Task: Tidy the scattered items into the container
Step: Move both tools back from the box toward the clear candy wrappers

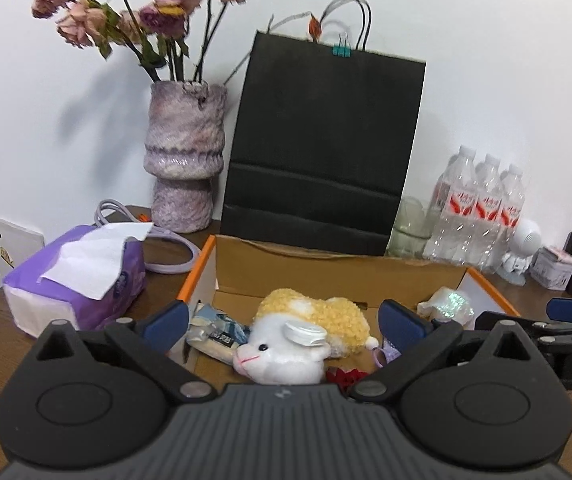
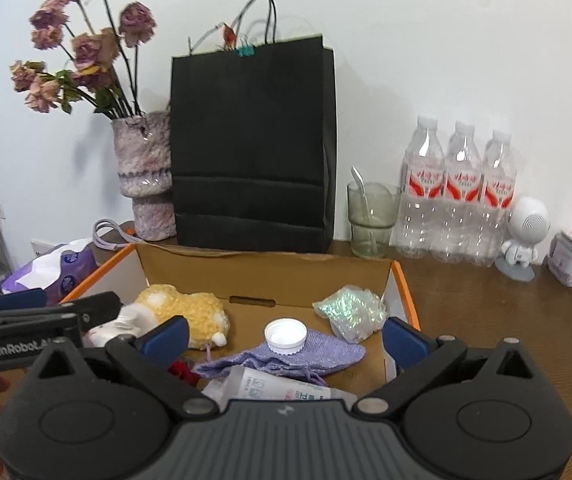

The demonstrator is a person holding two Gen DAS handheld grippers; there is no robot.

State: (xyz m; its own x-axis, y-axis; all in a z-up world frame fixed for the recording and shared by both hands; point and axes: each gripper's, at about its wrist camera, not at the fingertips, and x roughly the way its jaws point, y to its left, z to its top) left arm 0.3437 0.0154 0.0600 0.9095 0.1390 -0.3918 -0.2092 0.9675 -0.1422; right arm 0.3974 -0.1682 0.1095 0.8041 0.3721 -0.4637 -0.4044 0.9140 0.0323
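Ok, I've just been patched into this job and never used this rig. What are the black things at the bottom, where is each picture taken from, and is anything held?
Each picture comes from a camera on a hand-held gripper, looking along its two blue-tipped fingers. The left gripper and the right gripper are both open, holding nothing, above a cardboard box on a brown table. In the box lie a plush sheep, a white bottle cap on a purple knit pouch, a shiny plastic bag and a tube. Behind stand a black paper bag and a vase.
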